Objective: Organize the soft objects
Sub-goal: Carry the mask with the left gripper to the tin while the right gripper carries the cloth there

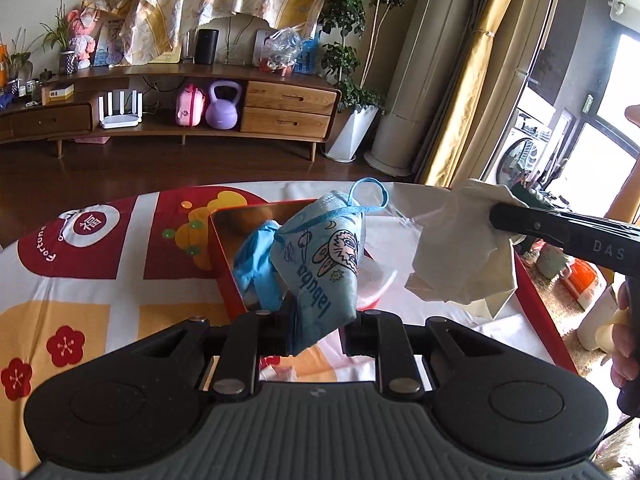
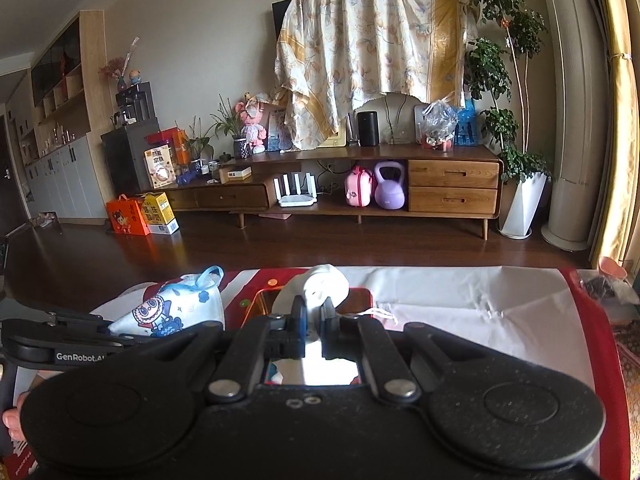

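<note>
My left gripper is shut on a light blue cartoon face mask with blue ear loops, held above a red tin box on the table. A blue glove lies in the box. My right gripper is shut on a crumpled white cloth, which also shows at the right of the left wrist view. The mask shows at the left of the right wrist view. The tin box lies just beyond the right gripper.
The table wears a red, white and yellow festive cloth. Beyond it are a dark wood floor and a long TV cabinet with a kettlebell. Potted plants and curtains stand at the right.
</note>
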`<state>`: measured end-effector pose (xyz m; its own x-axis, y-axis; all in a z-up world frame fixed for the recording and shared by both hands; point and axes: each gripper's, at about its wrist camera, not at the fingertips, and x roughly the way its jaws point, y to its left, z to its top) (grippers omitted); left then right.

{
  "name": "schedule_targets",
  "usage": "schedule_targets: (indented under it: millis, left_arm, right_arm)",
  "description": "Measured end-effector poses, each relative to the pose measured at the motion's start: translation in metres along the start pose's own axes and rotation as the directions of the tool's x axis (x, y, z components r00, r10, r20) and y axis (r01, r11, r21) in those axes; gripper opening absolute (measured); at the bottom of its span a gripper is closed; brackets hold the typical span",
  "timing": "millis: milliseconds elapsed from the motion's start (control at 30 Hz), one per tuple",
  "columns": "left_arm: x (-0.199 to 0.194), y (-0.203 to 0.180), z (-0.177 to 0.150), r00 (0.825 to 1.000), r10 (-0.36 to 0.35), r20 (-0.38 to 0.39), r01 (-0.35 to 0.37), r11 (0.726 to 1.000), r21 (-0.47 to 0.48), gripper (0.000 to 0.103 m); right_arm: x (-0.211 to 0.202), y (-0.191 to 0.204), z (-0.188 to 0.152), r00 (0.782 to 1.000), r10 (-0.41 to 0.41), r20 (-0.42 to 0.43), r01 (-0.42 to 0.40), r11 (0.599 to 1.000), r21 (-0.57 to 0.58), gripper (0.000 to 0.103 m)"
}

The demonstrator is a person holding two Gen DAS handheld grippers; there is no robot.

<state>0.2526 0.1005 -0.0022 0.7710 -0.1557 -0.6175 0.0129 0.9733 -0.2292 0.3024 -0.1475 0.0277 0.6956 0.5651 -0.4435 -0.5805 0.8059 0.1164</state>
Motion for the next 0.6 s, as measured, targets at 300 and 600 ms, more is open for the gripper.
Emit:
schedule_targets:
  millis: [300, 600]
  left_arm:
    - [0.051, 0.007, 0.031, 0.999, 0.043, -0.029, -0.042, 0.999, 0.025, 0.020]
    - [0.105, 0.014, 0.044, 0.994, 0.079, -0.070, -0.077, 0.997, 0.030, 0.020]
  right_arm:
    - [0.043, -0.010, 0.013, 1.000, -0.016, -0.008, 0.016, 1.000, 0.004, 0.005]
    - [0.091, -0.020, 0.005, 0.999, -0.018, -0.051, 0.020, 0.999, 0.036, 0.005]
